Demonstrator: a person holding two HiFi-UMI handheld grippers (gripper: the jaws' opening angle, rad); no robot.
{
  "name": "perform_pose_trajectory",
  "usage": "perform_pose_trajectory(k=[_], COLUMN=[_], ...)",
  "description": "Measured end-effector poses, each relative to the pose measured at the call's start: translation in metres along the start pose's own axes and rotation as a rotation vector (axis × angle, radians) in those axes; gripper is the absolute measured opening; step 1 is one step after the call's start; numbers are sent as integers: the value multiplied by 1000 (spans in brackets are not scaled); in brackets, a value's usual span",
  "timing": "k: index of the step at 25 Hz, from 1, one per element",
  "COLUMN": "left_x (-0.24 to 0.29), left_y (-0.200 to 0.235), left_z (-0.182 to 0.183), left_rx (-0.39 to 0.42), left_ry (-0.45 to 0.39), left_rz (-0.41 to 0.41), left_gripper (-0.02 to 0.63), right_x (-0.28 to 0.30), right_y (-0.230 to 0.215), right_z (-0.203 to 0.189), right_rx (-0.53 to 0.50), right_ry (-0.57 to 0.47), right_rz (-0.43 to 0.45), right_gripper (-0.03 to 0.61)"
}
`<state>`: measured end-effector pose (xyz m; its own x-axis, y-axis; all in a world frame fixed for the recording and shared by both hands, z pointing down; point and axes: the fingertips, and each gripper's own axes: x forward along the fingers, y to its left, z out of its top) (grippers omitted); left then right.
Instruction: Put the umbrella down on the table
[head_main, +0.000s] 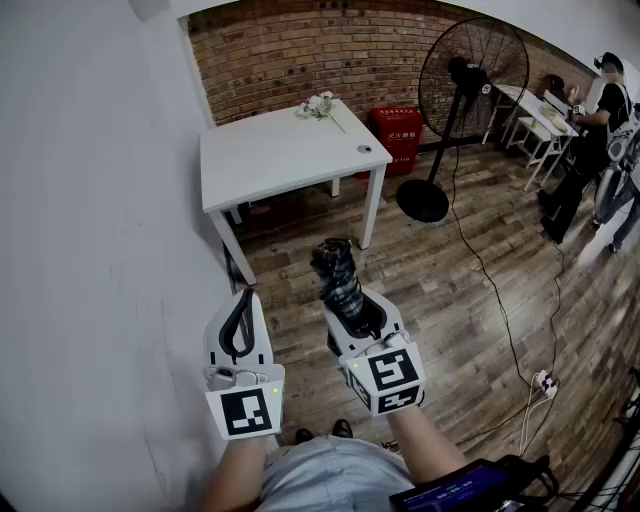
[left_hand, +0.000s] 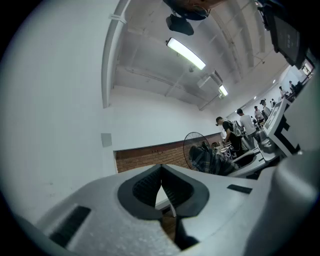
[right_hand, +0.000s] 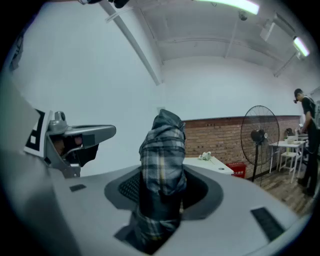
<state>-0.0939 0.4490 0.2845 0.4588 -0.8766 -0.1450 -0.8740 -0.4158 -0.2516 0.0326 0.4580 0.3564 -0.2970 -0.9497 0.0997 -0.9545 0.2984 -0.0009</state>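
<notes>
A folded plaid umbrella (head_main: 337, 278) stands upright between the jaws of my right gripper (head_main: 356, 312), which is shut on it over the wooden floor. In the right gripper view the umbrella (right_hand: 162, 160) fills the middle, with both pads of the right gripper (right_hand: 162, 196) pressed against its lower part. The white table (head_main: 258, 158) stands ahead against the wall, well apart from the umbrella. My left gripper (head_main: 242, 305) is beside the right one, close to the white wall. In the left gripper view the left gripper (left_hand: 161, 176) has its tips touching and nothing between them.
White flowers (head_main: 319, 105) and a small round object (head_main: 364, 150) lie on the table's far side. A pedestal fan (head_main: 468, 78), a red box (head_main: 398, 134), a floor cable (head_main: 497, 292) with a power strip (head_main: 543, 382) and a person (head_main: 592, 128) are at the right.
</notes>
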Motion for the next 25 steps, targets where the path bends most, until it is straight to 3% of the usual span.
perform_pose_trajectory(k=[15, 25], left_x=[-3, 33], left_y=[-19, 10], left_z=[-10, -45], left_rx=[12, -14], left_ry=[21, 51], left_rz=[15, 34], left_gripper=[8, 8], right_x=[-11, 42], right_y=[-15, -19], right_z=[-11, -25], right_rx=[15, 12], right_ry=[9, 46], right_rz=[10, 29], right_gripper=[198, 198])
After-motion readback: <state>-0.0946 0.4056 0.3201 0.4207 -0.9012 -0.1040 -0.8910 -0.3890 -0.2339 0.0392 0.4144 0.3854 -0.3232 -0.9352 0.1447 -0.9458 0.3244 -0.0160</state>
